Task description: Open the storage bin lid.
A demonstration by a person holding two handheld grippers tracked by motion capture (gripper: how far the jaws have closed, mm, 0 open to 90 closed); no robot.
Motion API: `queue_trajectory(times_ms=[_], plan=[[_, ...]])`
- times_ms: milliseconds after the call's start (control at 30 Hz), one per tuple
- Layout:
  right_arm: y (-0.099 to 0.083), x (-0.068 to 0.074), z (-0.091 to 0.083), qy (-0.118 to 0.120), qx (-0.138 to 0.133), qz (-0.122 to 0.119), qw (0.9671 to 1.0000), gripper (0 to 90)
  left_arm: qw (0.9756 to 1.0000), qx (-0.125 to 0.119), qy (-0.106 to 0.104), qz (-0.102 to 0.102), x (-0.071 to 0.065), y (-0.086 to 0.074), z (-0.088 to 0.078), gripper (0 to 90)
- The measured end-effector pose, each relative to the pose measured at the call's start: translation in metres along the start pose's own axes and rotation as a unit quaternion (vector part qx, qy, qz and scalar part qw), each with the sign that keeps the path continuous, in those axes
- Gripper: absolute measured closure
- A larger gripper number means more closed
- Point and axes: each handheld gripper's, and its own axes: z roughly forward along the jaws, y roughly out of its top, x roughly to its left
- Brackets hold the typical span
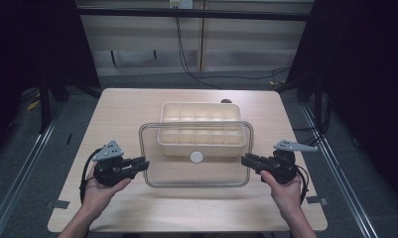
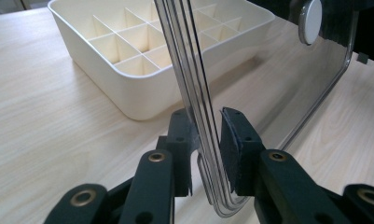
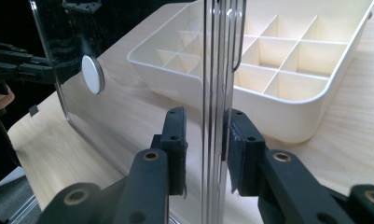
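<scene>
A clear plastic lid (image 1: 186, 174) with a white round knob (image 1: 196, 156) hangs level over the near part of a cream divided box (image 1: 199, 113). My left gripper (image 1: 144, 163) is shut on the lid's left edge and my right gripper (image 1: 245, 160) is shut on its right edge. In the left gripper view the lid's rim (image 2: 198, 84) runs edge-on between the jaws of the left gripper (image 2: 207, 122), with the knob (image 2: 310, 15) far off. In the right gripper view the right gripper (image 3: 205, 122) clamps the rim (image 3: 217, 70), and the knob (image 3: 92, 73) shows to the left.
The box (image 2: 128, 46) has several empty compartments and stands at the middle of the pale wooden table (image 1: 117, 114). A small dark thing (image 1: 226, 101) lies behind the box. Dark curtains and metal rails flank the table, and cables trail on the floor beyond.
</scene>
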Motion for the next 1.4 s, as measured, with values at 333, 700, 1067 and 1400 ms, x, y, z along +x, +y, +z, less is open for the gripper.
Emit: queue_trajectory(times_ms=[333,700,1067,1400], plan=[[-0.019,0.000,-0.001,0.001,0.015,0.010,0.9998,70.4,0.9998,0.019,-0.009,0.002,-0.010,-0.016,0.001,73.7],[-0.035,0.005,0.002,0.005,0.031,0.013,0.9994,69.4,0.9993,0.029,-0.021,0.005,-0.014,-0.027,-0.005,73.6],[-0.051,0.004,0.000,0.016,0.043,0.023,0.9987,69.8,0.9986,0.045,-0.027,-0.009,-0.015,-0.037,-0.001,74.0],[-0.057,0.003,0.005,0.015,0.057,0.025,0.9979,69.7,0.9981,0.056,-0.025,0.007,-0.016,-0.041,-0.001,72.9]])
